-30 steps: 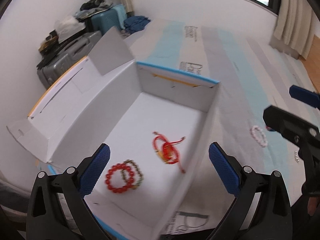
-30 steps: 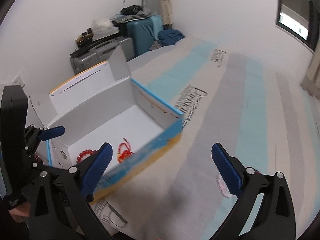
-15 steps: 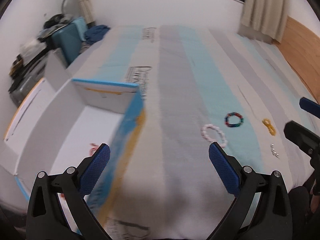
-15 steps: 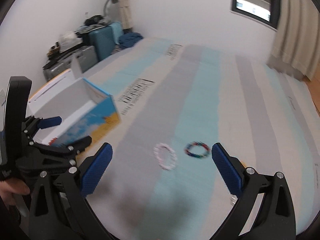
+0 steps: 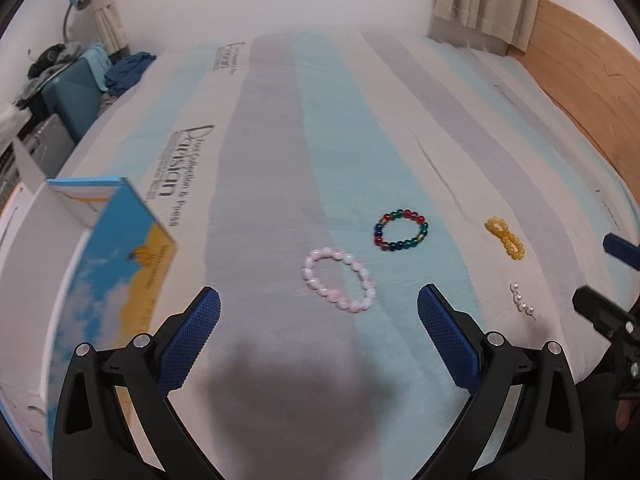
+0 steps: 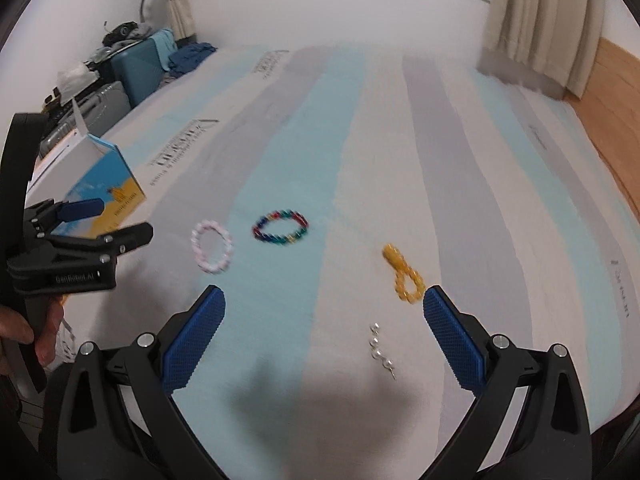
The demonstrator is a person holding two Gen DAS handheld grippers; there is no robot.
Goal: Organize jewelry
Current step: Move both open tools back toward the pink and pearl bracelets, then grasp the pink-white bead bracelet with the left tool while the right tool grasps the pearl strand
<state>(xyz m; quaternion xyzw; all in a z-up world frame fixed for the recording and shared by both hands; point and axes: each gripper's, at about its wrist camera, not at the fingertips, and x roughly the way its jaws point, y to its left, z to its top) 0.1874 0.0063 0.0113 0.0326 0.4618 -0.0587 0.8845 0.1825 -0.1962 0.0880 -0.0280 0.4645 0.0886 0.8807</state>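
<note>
Several pieces of jewelry lie on the striped bed sheet. A pink bead bracelet lies just ahead of my open, empty left gripper. A multicoloured bead bracelet, a yellow bead bracelet and a small pearl piece lie further right. My right gripper is open and empty above the sheet, with the pearl piece between its fingers and the yellow bracelet just ahead. The open cardboard box stands at the left.
Suitcases and piled clothes stand by the far left wall. A wooden headboard and a curtain border the bed on the right. My left gripper also shows at the left of the right wrist view.
Both grippers have swung right, away from the box holding red bracelets, to over the loose jewelry on the sheet. Both stay open and empty.
</note>
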